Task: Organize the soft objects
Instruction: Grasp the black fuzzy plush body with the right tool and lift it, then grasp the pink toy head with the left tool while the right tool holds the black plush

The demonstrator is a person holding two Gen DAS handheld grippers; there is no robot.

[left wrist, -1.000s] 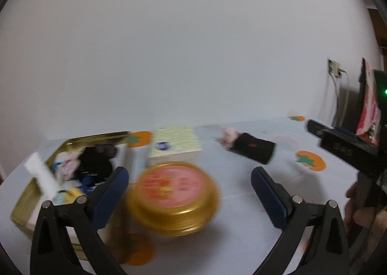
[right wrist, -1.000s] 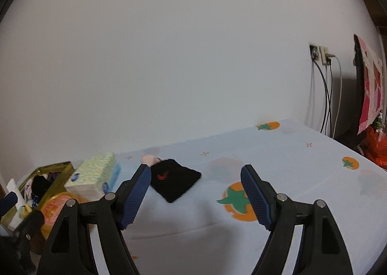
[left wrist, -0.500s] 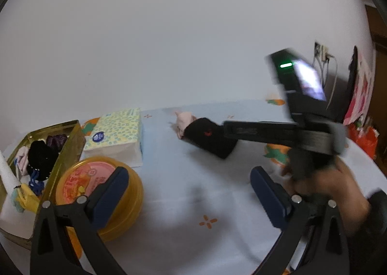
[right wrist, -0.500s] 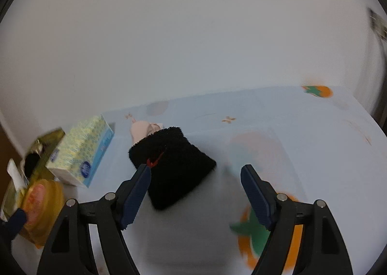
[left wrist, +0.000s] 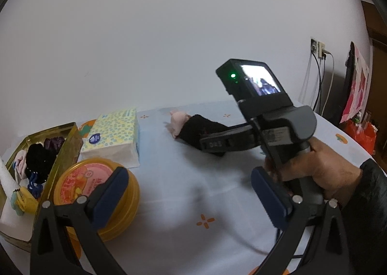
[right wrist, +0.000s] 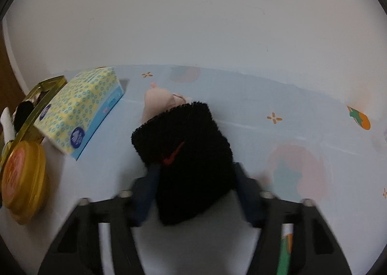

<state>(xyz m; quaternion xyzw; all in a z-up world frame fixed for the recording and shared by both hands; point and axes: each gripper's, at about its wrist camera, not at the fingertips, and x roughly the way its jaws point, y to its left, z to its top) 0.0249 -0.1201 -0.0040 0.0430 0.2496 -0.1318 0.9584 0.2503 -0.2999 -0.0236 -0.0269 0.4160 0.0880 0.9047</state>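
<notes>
While closing, right gripper fingers flank black wristband, pressing its sides

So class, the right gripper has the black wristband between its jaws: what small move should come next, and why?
Probably lift it. The right gripper has just been closing and its pads flank the wristband, which lies on the table. The tin of soft items sits left.

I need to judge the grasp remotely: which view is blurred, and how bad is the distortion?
Right wrist view: the right tool is motion-smeared around the black wristband; the tissue box stays sharp. Left wrist view: crisp, soft shadow on the tablecloth. Both: fisheye bending, dark corners.
</notes>
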